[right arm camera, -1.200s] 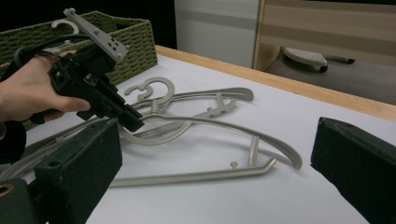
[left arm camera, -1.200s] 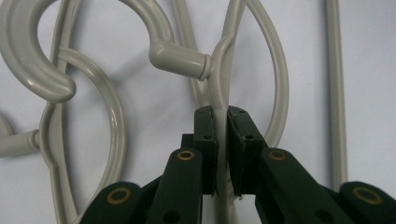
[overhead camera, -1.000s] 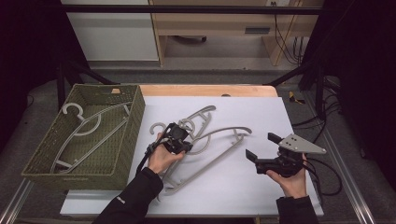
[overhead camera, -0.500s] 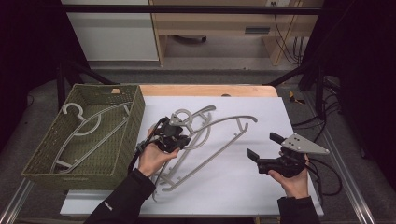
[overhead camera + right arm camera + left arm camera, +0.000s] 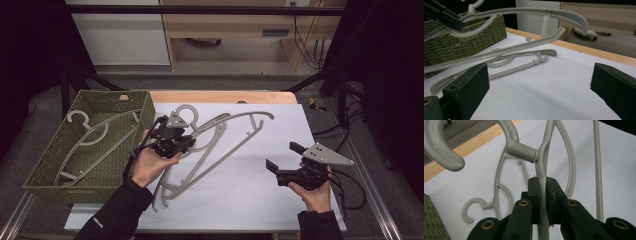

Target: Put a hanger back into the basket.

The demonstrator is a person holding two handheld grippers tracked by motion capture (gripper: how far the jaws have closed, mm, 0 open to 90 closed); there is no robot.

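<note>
My left gripper (image 5: 183, 142) is shut on the neck of a grey plastic hanger (image 5: 240, 116), just below its hook, and holds it up off the white table. In the left gripper view the pads (image 5: 534, 192) pinch the hanger's stem (image 5: 541, 170). A second grey hanger (image 5: 202, 147) lies flat on the table under it (image 5: 499, 192). My right gripper (image 5: 282, 156) rests low at the right with its jaws wide apart and nothing between them (image 5: 540, 72). In the right gripper view the lifted hanger (image 5: 524, 11) hangs above the lying one (image 5: 524, 56).
A green woven basket (image 5: 145, 112) stands at the table's left edge with another grey hanger (image 5: 95, 135) inside it (image 5: 474, 27). A wooden strip (image 5: 225, 96) runs along the far edge. Black frame posts stand at both sides.
My left gripper has risen and drifted left toward the basket, lifting the gripped hanger off the table. The right gripper has stayed where it was.
</note>
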